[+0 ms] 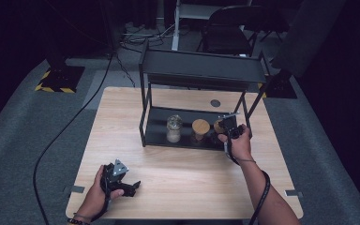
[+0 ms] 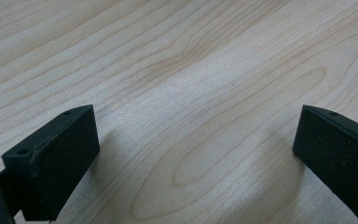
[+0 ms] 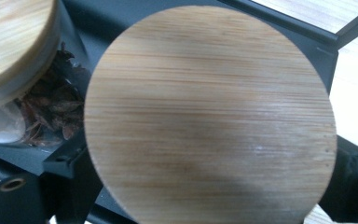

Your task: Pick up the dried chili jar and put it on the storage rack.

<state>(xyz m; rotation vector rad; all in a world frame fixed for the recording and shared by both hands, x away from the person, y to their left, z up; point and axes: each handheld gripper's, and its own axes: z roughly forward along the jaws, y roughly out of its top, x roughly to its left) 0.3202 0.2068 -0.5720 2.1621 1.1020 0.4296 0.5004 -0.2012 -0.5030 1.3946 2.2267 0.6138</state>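
Note:
A jar with a round bamboo lid (image 3: 209,116) stands on the lower tray of a black shelf rack (image 1: 159,129), at the right end of a row of three jars. My right gripper (image 3: 212,186) reaches down around this jar (image 1: 219,125), one black jaw at each side beneath the lid; the pads are hidden and I see no squeeze, so it reads as open. The jar beside it (image 3: 14,42) holds dark dried pieces. My left gripper (image 1: 132,186) rests low over the front left of the wooden table (image 2: 191,70), jaws wide apart with nothing between them.
The rack's upper shelf (image 1: 201,68) overhangs the jars, and its thin black legs (image 1: 144,108) stand on the table. A clear glass jar (image 1: 174,127) and another bamboo-lidded jar (image 1: 200,126) stand to the left. A small dark disc (image 1: 215,103) lies behind the rack.

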